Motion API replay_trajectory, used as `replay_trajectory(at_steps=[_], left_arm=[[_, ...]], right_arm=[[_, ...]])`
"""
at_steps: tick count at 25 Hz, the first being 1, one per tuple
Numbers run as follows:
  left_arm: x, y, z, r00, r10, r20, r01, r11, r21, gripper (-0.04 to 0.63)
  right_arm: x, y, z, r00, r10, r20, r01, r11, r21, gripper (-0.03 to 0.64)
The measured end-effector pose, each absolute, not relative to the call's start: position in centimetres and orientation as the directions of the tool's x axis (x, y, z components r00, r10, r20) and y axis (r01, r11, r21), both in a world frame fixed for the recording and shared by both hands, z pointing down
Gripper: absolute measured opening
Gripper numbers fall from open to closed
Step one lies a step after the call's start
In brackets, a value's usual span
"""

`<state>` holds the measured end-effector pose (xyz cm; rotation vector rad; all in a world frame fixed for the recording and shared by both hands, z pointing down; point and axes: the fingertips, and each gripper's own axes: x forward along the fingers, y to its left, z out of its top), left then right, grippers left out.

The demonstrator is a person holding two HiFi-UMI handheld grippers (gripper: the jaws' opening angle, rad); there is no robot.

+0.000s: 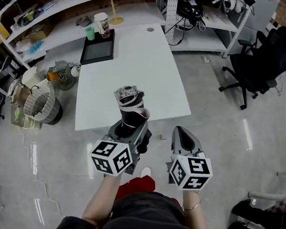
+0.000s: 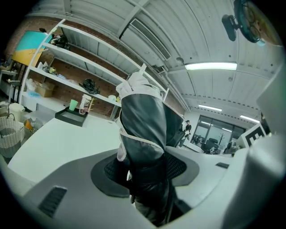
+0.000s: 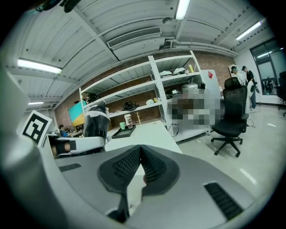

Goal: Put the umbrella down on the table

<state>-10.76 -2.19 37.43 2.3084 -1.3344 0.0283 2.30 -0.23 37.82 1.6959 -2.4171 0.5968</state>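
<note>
Left tool (image 1: 130, 128): pinching the folded umbrella (image 1: 130, 105) low on its bundle. In the left gripper view the left tool (image 2: 143, 167) has a dark pad pressed on either side of the umbrella (image 2: 143, 129). The black fabric with pale trim stands roughly upright out of the jaws, its gathered end uppermost.

Right tool (image 1: 185, 138): pressed together. In the right gripper view the right tool (image 3: 139, 154) shows its two pads meeting at the tips, with nothing between them.

Location of the umbrella: centre of the head view, raised in the left tool at the near edge of the white tabletop (image 1: 137, 65). It is not lying on that surface. Whether it hangs over the tabletop or over the grey floor (image 1: 222, 124) just before it cannot be told. The right tool sits just right of it in the frame, apart from it.

Tabletop contents: a black tray (image 1: 98, 49) at the far left corner, in the upper left of the frame, with a green cup (image 1: 90, 33) and a paper cup (image 1: 102, 23) at its far end. The rest of the surface is bare white.

Surroundings: white shelving (image 1: 68, 3) runs along the top of the frame. A black office chair (image 1: 263, 62) stands at upper right. Woven baskets (image 1: 43, 104) sit on the floor at the left, beside the tabletop.
</note>
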Motion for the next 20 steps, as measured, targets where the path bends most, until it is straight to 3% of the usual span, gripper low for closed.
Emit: replay_trajectory(at_steps=[20], left_arm=[[-11.9,-9.8,38.0,0.544,-0.793,0.273,-0.820,-0.433,0.374,0.210]], right_arm=[[1.4,-7.6,37.6,-0.331,-0.886,0.326,-0.939,0.275,-0.206,0.018]])
